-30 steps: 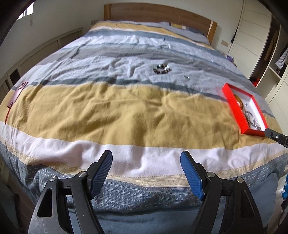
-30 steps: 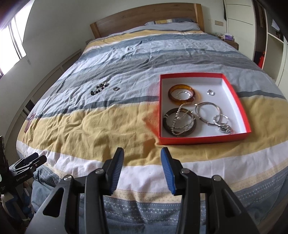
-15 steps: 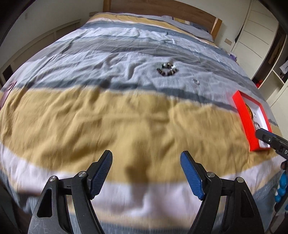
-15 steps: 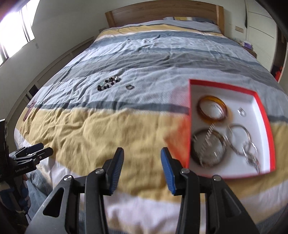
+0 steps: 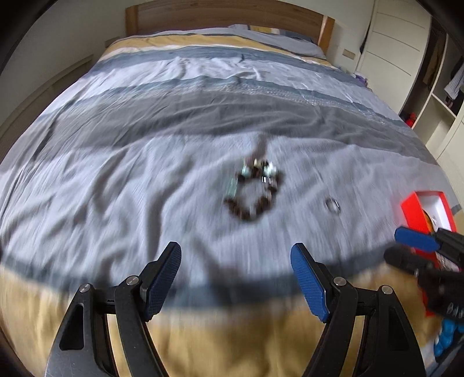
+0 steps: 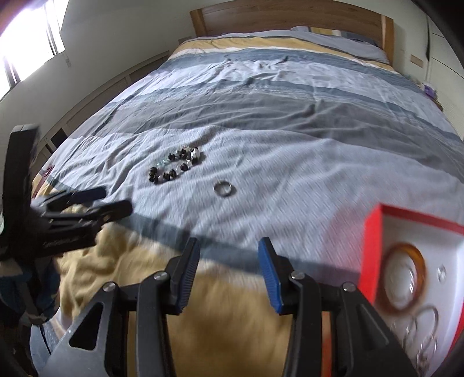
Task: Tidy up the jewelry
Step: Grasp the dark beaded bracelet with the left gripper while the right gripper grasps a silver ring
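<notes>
Home bedroom: bed (image 6: 290,121) w/ striped duvet, wood headboard (image 6: 290,17), wardrobe (image 5: 397,37).

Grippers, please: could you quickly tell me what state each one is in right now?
Left gripper: open, fingers wide apart, holding nothing.
Right gripper: open, narrower gap, holding nothing.
</notes>
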Available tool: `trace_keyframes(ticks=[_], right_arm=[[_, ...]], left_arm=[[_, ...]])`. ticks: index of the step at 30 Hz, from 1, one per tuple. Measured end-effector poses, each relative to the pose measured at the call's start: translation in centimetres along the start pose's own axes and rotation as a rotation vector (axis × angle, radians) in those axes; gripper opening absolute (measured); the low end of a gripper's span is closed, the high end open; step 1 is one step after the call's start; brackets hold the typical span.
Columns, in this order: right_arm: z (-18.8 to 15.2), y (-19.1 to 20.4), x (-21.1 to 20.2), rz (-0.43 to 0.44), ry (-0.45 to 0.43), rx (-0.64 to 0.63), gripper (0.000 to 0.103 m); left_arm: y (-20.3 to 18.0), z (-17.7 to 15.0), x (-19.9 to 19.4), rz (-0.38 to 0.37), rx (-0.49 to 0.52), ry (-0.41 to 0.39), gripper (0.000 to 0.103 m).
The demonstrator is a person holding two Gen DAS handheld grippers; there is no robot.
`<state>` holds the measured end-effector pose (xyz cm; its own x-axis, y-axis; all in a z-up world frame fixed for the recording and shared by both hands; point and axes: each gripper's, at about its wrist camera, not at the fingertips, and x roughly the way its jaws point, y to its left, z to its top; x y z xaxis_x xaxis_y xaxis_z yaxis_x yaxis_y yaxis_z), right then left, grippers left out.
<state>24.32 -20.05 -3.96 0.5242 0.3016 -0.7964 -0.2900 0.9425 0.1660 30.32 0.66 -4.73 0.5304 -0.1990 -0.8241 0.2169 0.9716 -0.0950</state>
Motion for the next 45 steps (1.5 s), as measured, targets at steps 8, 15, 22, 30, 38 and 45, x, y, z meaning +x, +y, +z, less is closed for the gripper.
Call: trace_keyframes(ticks=[8,15,22,30,38,45], right_arm=[[2.6,0.0,4.3,0.019,0.013,-0.016,0.040],[3.8,0.2,6.8,0.032,0.020,-0.028,0.028],[4.0,0.2,7.7,0.037,0.031,-0.042,0.019],[3.1,0.8,5.6,0.035,0.023,-0.045,0.019],[1.4,2.6,0.5,0.047,-0.015,-0.054,0.019],[-1.1,4.6,-4.7,0.048,-0.051,-0.064,0.019]], left_arm=[[-0.3,2.6,4.9,-0.009,0.042,0.025,0.077],[-0.4,3.2,6.3,-0.010,0.081,0.017,0.066],[0.3,2.9,6.2,-0.012,0.074,0.004,0.038],[1.1,1.9,3.8,-0.038,0.036,0.009,0.010],[0.7,-0.3,-1.4,-0.049,0.025,-0.027,0.010],[-0.1,-3.1,-7.5,-0.057,0.031,-0.077,0.010]])
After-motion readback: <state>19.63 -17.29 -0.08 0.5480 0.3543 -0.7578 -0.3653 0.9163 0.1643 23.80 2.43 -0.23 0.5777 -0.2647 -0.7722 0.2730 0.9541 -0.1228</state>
